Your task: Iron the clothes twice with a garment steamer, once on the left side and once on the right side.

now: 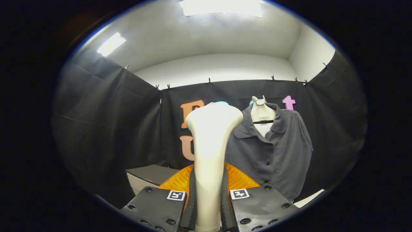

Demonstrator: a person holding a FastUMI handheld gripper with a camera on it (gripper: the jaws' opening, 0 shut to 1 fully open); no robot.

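Observation:
A white garment steamer [210,151] stands upright between my fingers, its broad head raised above them. My gripper [208,206] is shut on the steamer's handle, with both pads pressed against its sides. Beyond the steamer and a little to its right hangs a dark grey button-up shirt [273,151] on a white mannequin hanger [262,111]. The steamer head is in front of the shirt's left shoulder and hides part of it. The head looks apart from the cloth, but I cannot tell the gap.
A grey box or tabletop [151,177] sits low to the left behind my fingers. A white surface edge [309,198] shows below the shirt on the right. Black cloth walls close the booth on all sides.

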